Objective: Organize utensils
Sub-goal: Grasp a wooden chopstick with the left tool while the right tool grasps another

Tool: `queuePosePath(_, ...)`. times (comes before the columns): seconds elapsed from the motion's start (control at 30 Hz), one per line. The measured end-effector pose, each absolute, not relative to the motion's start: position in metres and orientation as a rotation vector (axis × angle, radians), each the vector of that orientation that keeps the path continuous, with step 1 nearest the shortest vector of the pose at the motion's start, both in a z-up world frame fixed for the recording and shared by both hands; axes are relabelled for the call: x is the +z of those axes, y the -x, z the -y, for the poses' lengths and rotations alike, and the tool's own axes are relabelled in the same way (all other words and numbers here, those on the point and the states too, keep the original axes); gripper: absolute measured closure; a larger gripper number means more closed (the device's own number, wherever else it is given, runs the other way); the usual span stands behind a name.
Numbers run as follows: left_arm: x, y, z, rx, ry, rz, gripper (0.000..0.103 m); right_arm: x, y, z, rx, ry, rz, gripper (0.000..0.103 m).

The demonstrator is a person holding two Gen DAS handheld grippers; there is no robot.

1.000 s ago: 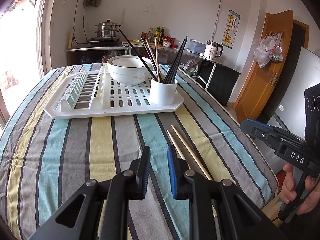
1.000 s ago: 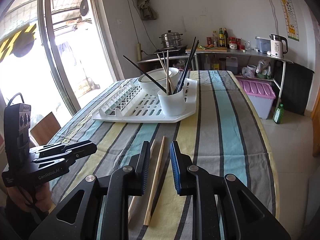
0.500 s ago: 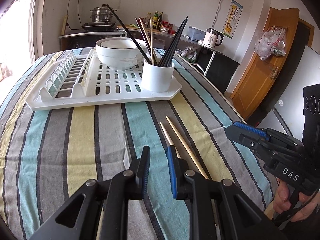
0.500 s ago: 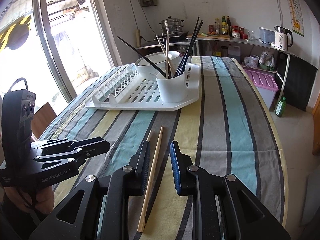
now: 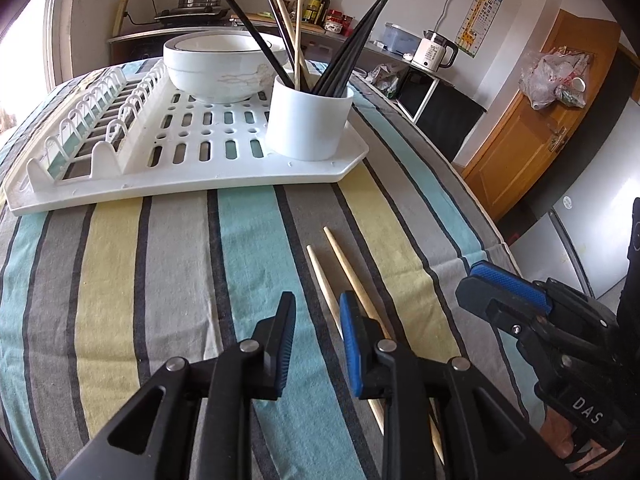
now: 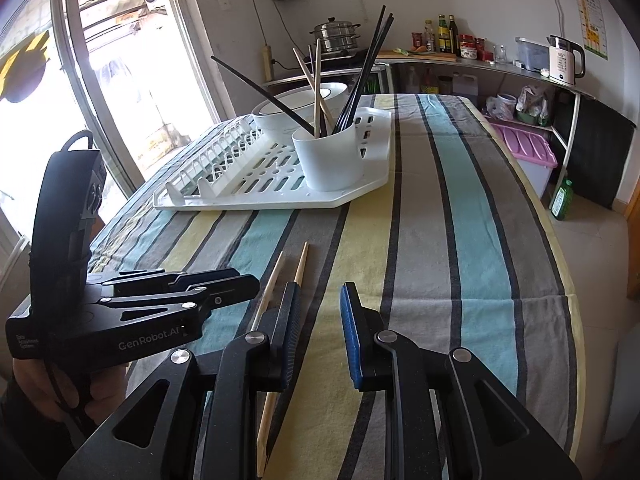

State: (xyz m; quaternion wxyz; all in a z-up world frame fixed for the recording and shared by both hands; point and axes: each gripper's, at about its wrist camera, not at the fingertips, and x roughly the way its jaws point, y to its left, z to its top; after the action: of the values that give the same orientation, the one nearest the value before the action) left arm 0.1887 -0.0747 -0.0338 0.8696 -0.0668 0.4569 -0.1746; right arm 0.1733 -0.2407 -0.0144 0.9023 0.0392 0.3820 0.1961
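Two wooden chopsticks [image 5: 344, 276] flat on the striped cloth of the surface [image 5: 168, 272], side by side and nearly parallel, tips toward the far end, apart from everything else. Left gripper [image 5: 316, 340] low over the cloth just left of the pair, jaws narrow and opening, nothing between them; its right finger partly over the nearer lengths of both sticks, contact not clear. Right gripper [image 6: 318, 336] just to the right of the same pair [image 6: 300, 268], jaws narrow with a bare gap, nothing held; its left finger covering part of the sticks' middle. In the right wrist view, left gripper [image 6: 240, 282] close beside the sticks' left side, held by a hand [image 6: 60, 392]. In the left wrist view, right gripper [image 5: 508, 284] near the right edge. Farther off on the surface, a white drying rack [image 5: 200, 168], clear of the sticks. On the rack's near right corner, a white cup [image 5: 308, 120] upright with black and wooden chopsticks leaning out at angles. Behind the cup, a white bowl [image 5: 216, 68] on the rack. Far back, a counter [image 6: 480, 62] with bottles, a steel pot [image 6: 336, 36] and a white kettle [image 6: 564, 58]. Off to the right, a wooden door [image 5: 532, 128].
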Motion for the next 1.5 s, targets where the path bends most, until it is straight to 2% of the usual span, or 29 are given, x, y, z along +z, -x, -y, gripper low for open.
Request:
queuePosePath(0.43,-0.038,-0.185,0.098,-0.285,-0.081,-0.921,0.079,-0.016,-0.175,0.246,0.407,-0.092,-0.789,0.082)
queuePosePath(0.57,-0.037,-0.186,0.089,-0.272,-0.141,-0.91,0.091,-0.015,-0.175,0.246,0.409,-0.091,-0.789,0.082)
queuePosePath(0.8,-0.033,-0.198,0.062,-0.275,-0.252,-0.897,0.094,-0.015,-0.181,0.234,0.429,-0.056,-0.802,0.082)
queuePosePath(1.07,-0.034,-0.209,0.032,-0.306,-0.163,-0.939,0.093,-0.03,-0.21,0.2,0.451,0.022,-0.888,0.082)
queuePosePath(1.4,-0.035,-0.218,0.032,-0.291,-0.126,-0.976,0.093,-0.047,-0.246,0.172,0.414,0.114,-0.979,0.082)
queuePosePath(1.5,-0.035,-0.22,0.032,-0.289,-0.129,-0.972,0.093,-0.047,-0.246,0.169,0.39,0.151,-0.975,0.088)
